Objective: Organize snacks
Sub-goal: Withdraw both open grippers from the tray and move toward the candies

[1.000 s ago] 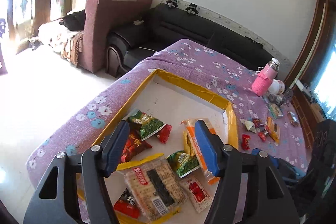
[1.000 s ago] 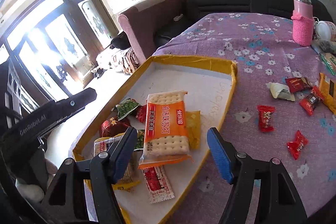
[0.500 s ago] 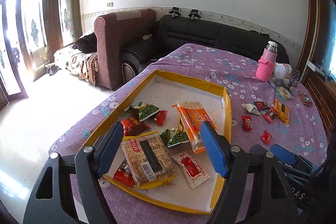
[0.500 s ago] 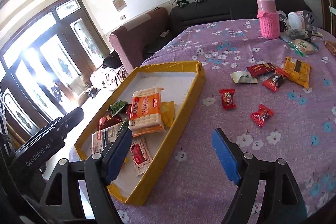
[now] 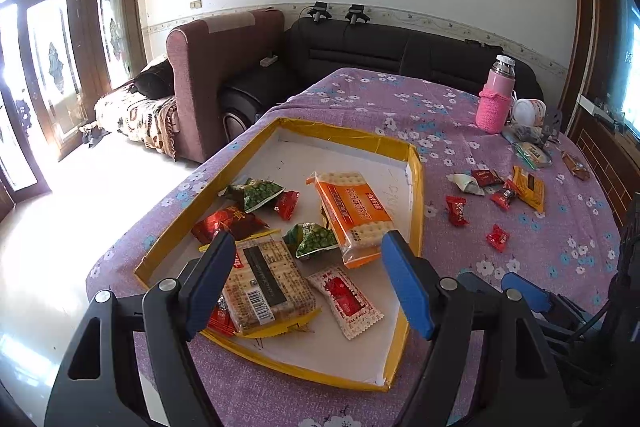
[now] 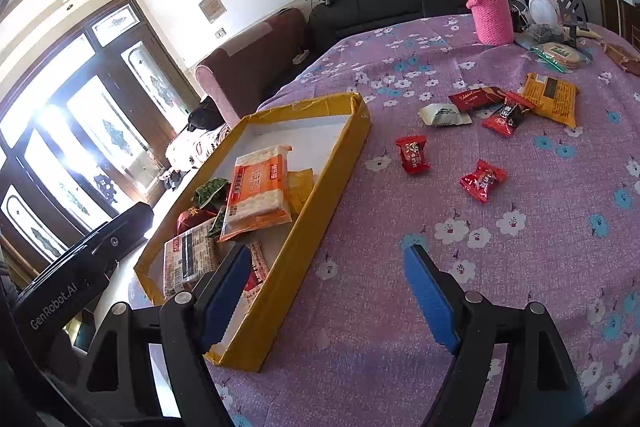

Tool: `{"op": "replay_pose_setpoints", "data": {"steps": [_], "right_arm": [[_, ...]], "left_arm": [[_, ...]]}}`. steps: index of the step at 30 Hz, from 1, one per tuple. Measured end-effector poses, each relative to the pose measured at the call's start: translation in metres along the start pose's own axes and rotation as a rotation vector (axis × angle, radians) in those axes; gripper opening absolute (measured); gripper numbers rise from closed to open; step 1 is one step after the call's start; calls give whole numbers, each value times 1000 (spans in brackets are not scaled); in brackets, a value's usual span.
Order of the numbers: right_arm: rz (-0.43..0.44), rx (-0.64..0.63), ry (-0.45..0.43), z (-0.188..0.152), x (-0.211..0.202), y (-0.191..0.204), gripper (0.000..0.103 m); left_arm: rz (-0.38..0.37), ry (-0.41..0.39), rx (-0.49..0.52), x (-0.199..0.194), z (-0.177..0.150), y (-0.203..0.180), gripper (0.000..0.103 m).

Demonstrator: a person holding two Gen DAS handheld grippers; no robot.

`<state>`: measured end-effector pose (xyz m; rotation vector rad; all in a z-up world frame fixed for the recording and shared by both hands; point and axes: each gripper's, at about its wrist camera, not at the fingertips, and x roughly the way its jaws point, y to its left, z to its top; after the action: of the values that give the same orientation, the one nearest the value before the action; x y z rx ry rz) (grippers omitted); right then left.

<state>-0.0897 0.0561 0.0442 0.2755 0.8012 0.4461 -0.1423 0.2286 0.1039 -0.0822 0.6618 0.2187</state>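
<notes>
left wrist view: the left gripper (image 5: 306, 277) has pulled back and up from a second ago, jaws spread and empty, so the whole yellow tray (image 5: 415, 183) shows with the orange cracker pack (image 5: 352, 209) inside. right wrist view: the right gripper (image 6: 328, 291) has swung off the tray toward the tablecloth, spread and empty; loose red candies (image 6: 482, 180) look next.
</notes>
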Motion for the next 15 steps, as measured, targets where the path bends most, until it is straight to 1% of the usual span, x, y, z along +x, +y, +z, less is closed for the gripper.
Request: {"op": "replay_pose_setpoints", "data": {"steps": [5,8,12,15], "right_arm": [[-15,-1,-22,1,-3,-1,80],[-20,21,-19,0,-2,-6,81],[-23,24,-18,-3,-6,-5,81],[-22,15,-37,-4,-15,-2,81]], "left_arm": [[-22,9,2,2,-1,-3,76],[-27,6,0,0,-1,-3,76],[-29,-6,-7,-7,-1,0,76],[-34,-24,-11,-18,-2,1,76]]}}
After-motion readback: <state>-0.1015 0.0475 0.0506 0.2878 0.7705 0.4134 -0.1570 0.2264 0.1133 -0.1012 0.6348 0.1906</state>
